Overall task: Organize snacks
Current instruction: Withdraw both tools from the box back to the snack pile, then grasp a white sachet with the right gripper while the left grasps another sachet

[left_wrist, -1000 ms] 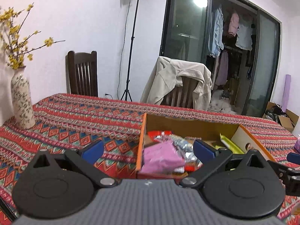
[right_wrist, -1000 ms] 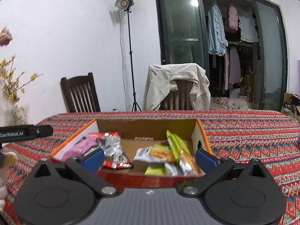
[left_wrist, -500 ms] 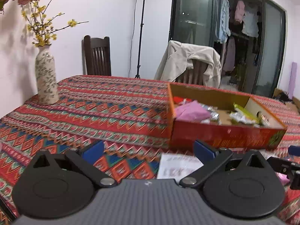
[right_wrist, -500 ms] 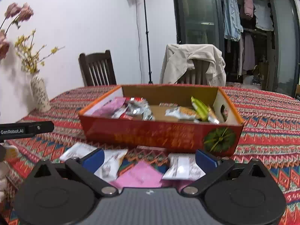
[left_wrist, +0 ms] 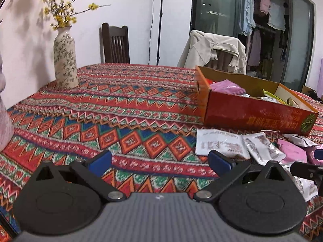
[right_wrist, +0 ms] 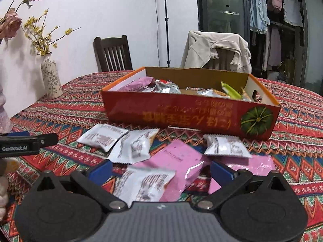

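An orange-red cardboard box (right_wrist: 181,115) holds several snack packets; it also shows in the left wrist view (left_wrist: 252,115). Loose white packets (right_wrist: 131,147) and pink packets (right_wrist: 177,161) lie on the tablecloth in front of the box, also in the left wrist view (left_wrist: 220,145). My right gripper (right_wrist: 160,170) is open and empty, low over a white packet (right_wrist: 145,183) and the pink ones. My left gripper (left_wrist: 159,161) is open and empty over bare cloth, left of the packets.
A patterned red tablecloth (left_wrist: 121,111) covers the table. A flowered vase (left_wrist: 65,60) stands at the far left, also in the right wrist view (right_wrist: 51,78). Two chairs (right_wrist: 113,53) stand behind the table, one draped with a beige jacket (right_wrist: 216,48).
Both grippers have drawn back from over the box toward the table's near side and lowered. The loose packets in front of the box have come into view. Both stay open.
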Available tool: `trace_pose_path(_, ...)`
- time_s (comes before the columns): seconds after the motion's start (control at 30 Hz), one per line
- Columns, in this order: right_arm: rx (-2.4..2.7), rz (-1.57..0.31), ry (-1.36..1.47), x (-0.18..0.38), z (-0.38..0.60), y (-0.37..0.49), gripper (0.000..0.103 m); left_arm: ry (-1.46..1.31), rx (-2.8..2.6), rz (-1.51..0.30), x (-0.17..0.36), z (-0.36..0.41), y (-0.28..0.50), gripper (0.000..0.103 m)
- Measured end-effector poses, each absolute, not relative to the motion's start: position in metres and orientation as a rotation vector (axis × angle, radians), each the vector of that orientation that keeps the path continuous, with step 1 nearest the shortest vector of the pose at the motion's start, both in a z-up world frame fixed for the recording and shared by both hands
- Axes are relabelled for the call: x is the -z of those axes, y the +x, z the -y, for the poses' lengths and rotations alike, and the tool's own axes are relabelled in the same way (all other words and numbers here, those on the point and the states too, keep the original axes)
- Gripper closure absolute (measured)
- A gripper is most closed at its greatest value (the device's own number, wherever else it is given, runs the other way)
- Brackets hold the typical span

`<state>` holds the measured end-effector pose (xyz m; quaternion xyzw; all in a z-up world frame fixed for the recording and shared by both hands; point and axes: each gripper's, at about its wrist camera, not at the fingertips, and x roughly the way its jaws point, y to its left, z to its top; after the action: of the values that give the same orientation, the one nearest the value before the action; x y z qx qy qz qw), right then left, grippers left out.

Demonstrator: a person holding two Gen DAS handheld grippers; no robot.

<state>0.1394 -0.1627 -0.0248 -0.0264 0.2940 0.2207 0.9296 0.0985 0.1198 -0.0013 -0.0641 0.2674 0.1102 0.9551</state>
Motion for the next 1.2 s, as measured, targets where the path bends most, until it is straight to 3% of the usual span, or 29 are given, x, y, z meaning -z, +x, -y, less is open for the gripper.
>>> trace_pose_path(0.33, -0.426, -0.623, -0.115, 0.037, 0.144, 0.126, 0.015, -0.150, -0.206, -0.521, 0.002, -0.122, 0.094, 0.000)
trace_pose_path(0.5, -0.389, -0.601, -0.149, 0.042, 0.142, 0.117, 0.036, -0.168, -0.197, -0.511, 0.002, -0.123, 0.092, 0.000)
trace_pose_path(0.57, -0.393, -0.593, -0.132, 0.040, 0.146, 0.117, 0.052, -0.168, -0.196, -0.515, 0.002, -0.123, 0.093, 0.000)
trace_pose_path(1.2, -0.428, -0.470, -0.015, 0.009, 0.179, 0.118, 0.055, -0.195, -0.233, -0.534, 0.000, -0.128, 0.097, 0.000)
